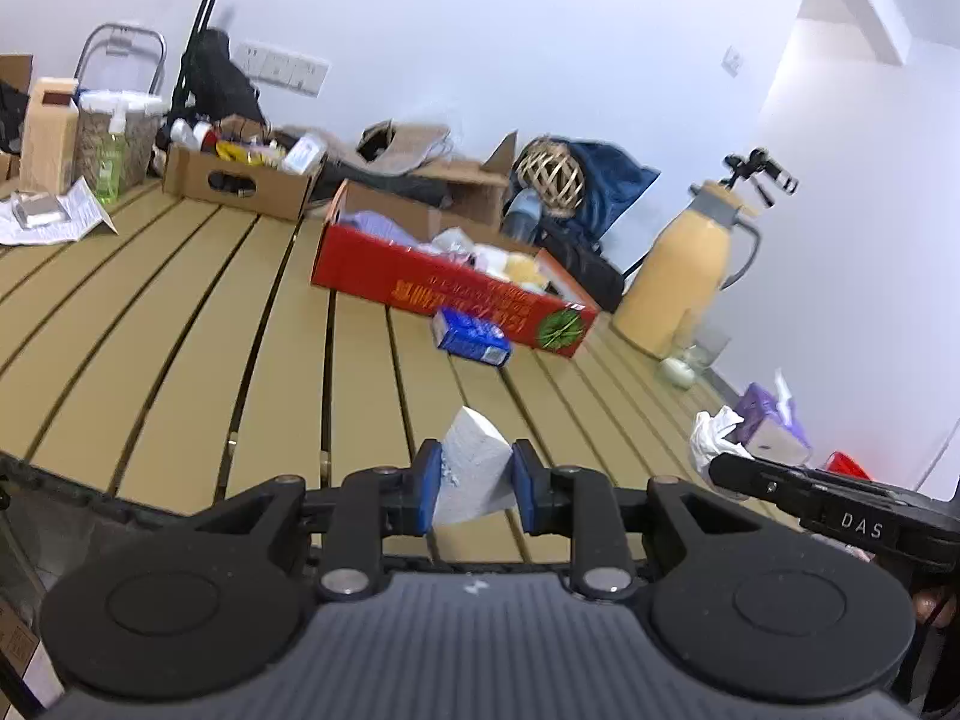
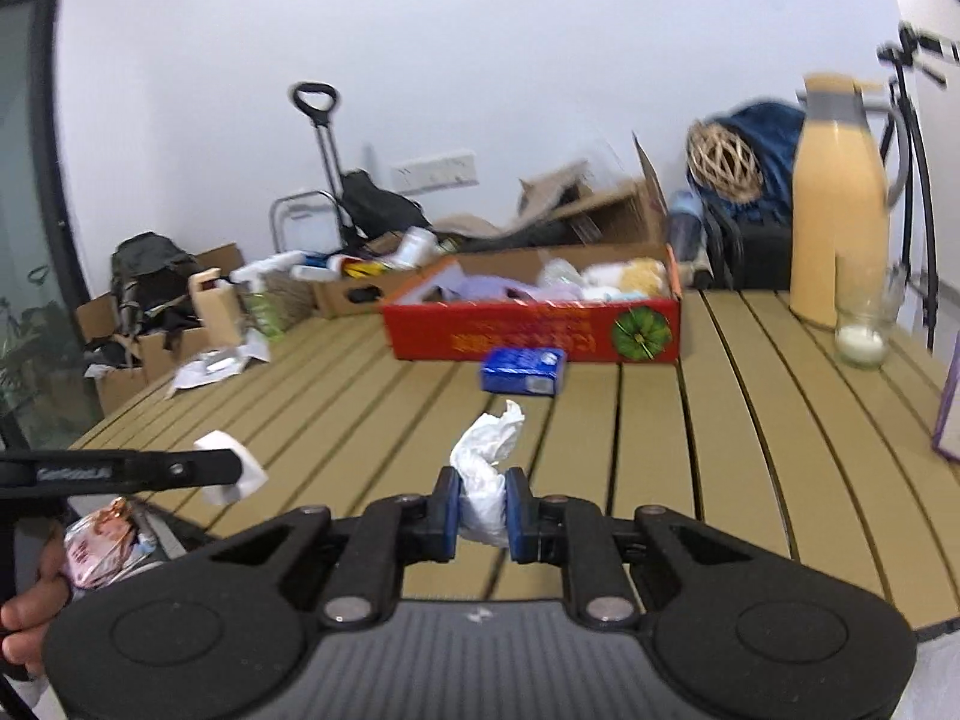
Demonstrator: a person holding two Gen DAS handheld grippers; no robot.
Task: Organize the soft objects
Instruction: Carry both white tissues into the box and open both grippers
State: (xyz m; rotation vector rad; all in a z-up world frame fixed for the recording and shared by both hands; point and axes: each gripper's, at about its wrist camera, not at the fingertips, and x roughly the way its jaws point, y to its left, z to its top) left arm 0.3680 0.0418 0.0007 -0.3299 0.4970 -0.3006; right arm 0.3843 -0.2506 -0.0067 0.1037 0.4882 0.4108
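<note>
1. Your left gripper is clamped on a white folded tissue. The blue pads press its two sides, and most of the tissue stands above and ahead of them. A grip low on the fold probably keeps it from sagging.

2. Your right gripper is clamped on a crumpled white tissue. The pads squeeze its lower part, and the loose top sticks up free. Its jaws stand close together because the wad compresses easily.

3. Both tissues hang clear of the slatted table, not resting on it. Each gripper carries one item, so you can likely clear two pieces in one trip.

4. The red box sits open-topped at the far side of the table, ahead of both grippers. It already holds soft items, among them a lilac cloth and a yellow plush thing. Judge this box to be the collecting point for the tissues.

5. A blue packet lies on the table just in front of the box, between you and its near wall. Carry the tissues over it, not through it.

6. A yellow jug and a glass jar stand to the right of the box. Keep your right gripper clear of them on approach, since the jar could tip.

7. Release only when each tissue is above the box opening; light paper may drift if dropped from outside the rim.
</note>
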